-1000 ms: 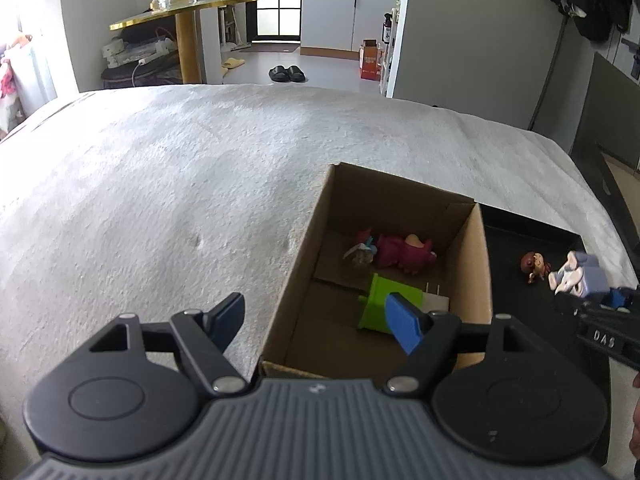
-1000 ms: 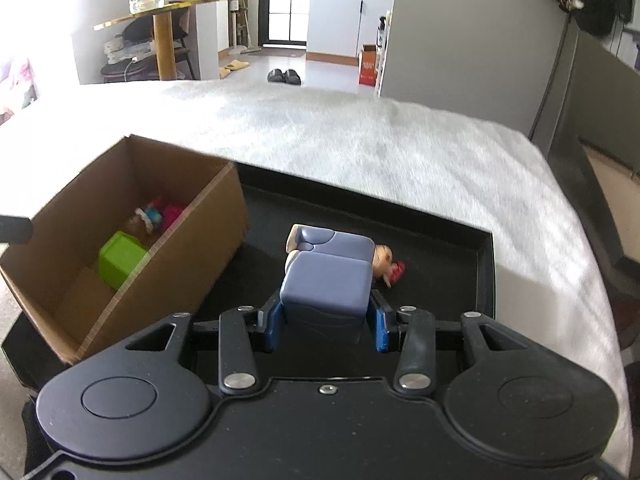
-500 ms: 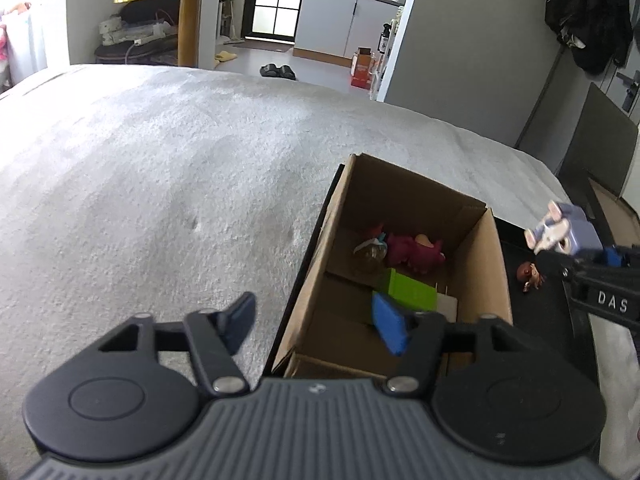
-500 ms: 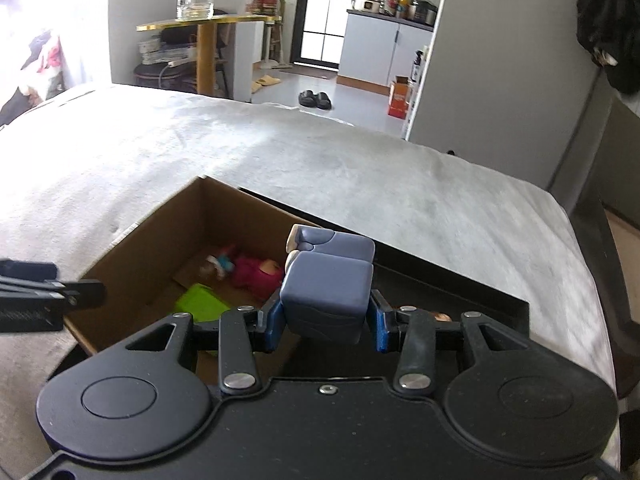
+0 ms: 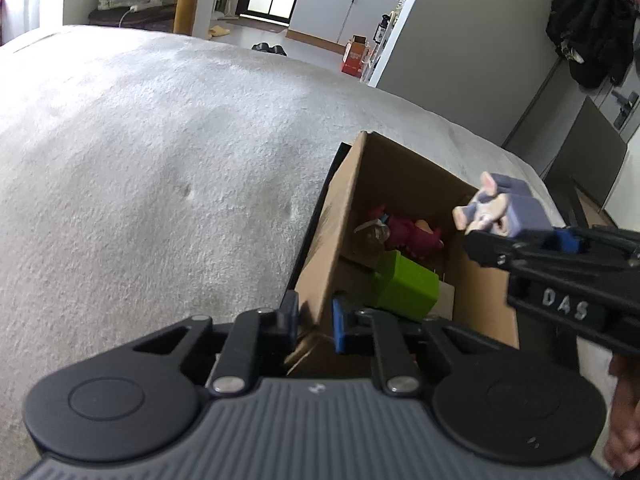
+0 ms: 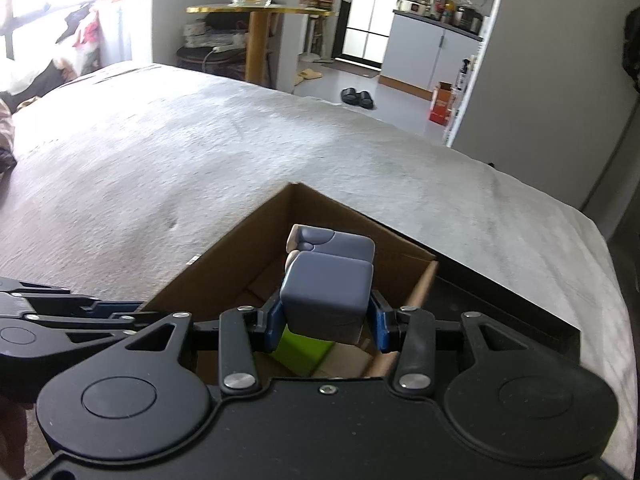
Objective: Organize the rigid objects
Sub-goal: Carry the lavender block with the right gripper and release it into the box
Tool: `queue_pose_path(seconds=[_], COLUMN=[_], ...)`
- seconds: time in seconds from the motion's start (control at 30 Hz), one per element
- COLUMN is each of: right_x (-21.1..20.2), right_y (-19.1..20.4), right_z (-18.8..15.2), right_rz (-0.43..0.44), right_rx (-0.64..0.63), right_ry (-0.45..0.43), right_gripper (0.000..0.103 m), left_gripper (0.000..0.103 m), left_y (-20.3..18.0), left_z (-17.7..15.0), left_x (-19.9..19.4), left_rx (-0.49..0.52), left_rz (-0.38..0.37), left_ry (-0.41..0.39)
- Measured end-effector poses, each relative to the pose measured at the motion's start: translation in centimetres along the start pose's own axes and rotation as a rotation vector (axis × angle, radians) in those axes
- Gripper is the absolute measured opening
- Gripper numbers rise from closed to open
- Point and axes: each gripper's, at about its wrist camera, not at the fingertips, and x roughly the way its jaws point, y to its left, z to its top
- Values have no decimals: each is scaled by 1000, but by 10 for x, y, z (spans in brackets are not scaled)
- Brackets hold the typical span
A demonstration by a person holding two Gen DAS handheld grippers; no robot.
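Note:
My right gripper (image 6: 325, 320) is shut on a blue-grey block figure (image 6: 326, 290) and holds it above the open cardboard box (image 6: 240, 240). The figure (image 5: 500, 210) also shows in the left wrist view, over the box's right side. My left gripper (image 5: 314, 318) is shut on the box's near left wall (image 5: 332, 240). Inside the box lie a green block (image 5: 404, 286), a dark red toy (image 5: 408, 234) and a small clear figure (image 5: 372, 234). The green block (image 6: 304, 350) shows below the held figure.
The box stands in a black tray (image 6: 500, 304) on a grey-white carpeted surface (image 5: 160, 160). A kitchen doorway, slippers (image 6: 358, 98) and a yellow side table (image 6: 260, 12) lie beyond the far edge.
My right gripper carried the figure left from the tray to above the box. My left gripper moved onto the box's left wall and closed on it.

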Motion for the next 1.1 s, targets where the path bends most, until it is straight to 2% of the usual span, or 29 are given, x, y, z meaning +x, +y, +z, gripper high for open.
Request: queue_pose_path(seconds=[0.3, 0.57, 0.8, 1.1], right_x=[9, 8, -4, -23], right_y=[27, 32, 26, 0], right_z=[9, 21, 12, -3], right_rz=[34, 36, 21, -25], right_rx=[-49, -45, -72, -52], right_ry=[10, -43, -43, -24], right_gripper=[42, 45, 45, 45], left_gripper=[15, 15, 16, 16], left_y=[7, 11, 10, 7], left_z=[1, 2, 1, 0], left_x=[1, 4, 4, 2], left_rx=[-29, -47, -41, -24], left_rz=[-30, -35, -11, 2], left_ry=[10, 18, 19, 11])
